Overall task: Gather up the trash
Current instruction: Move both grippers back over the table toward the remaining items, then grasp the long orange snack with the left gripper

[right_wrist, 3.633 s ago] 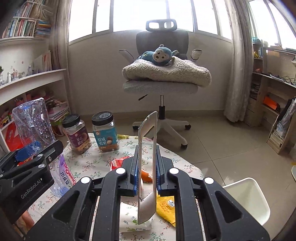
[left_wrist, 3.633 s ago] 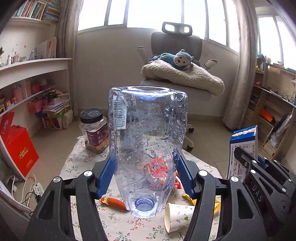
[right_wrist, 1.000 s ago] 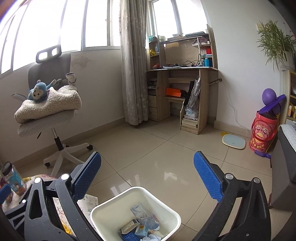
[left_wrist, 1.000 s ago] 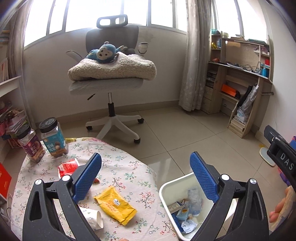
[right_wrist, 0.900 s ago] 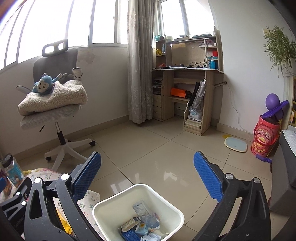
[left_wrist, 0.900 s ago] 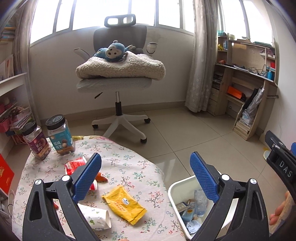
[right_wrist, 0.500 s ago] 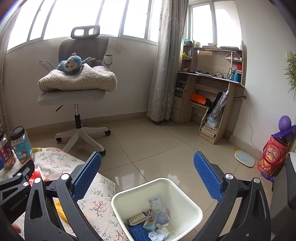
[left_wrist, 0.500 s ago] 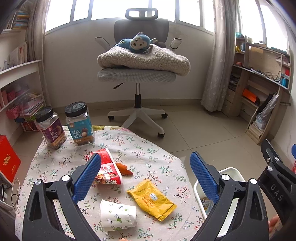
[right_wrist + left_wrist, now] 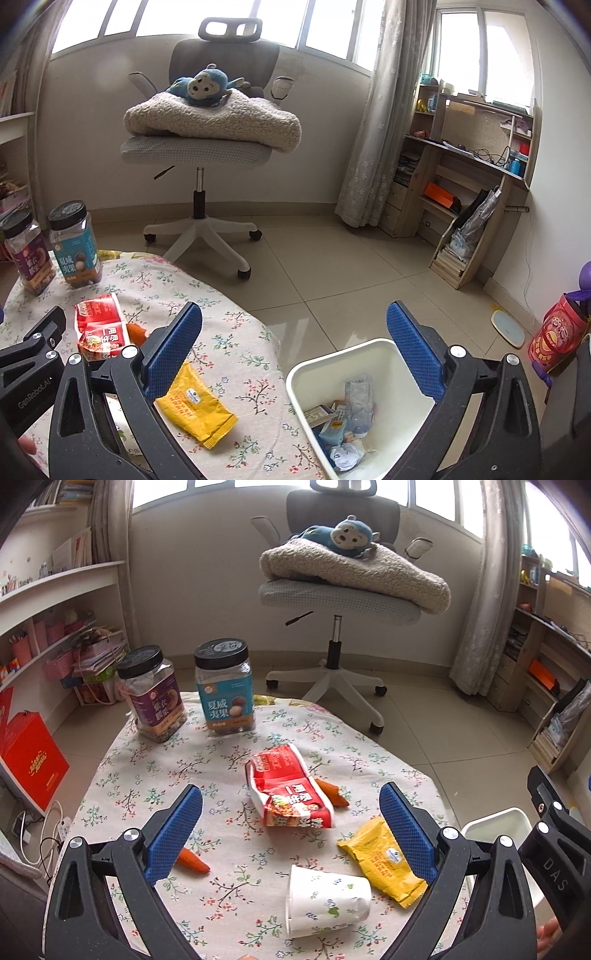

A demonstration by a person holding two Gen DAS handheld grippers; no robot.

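Floral-clothed table now filling both views after swinging back from the bin, left gripper and right gripper both hanging wide open and empty, paper cup, yellow packet, red wrapper lying ahead, white bin holding dropped bottle beside table.

The round table is covered by a matt floral-print cloth, on which a glossy, crinkled red foil noodle packet, a smooth yellow foil snack sachet and a white printed paper cup with a matt finish are seen. Two clear plastic jars with black plastic lids carry glossy printed labels. Textured blue rubber-like pads are fitted to matt black plastic gripper frames, and the white plastic waste bin stands on glossy, reflective beige floor tiles.
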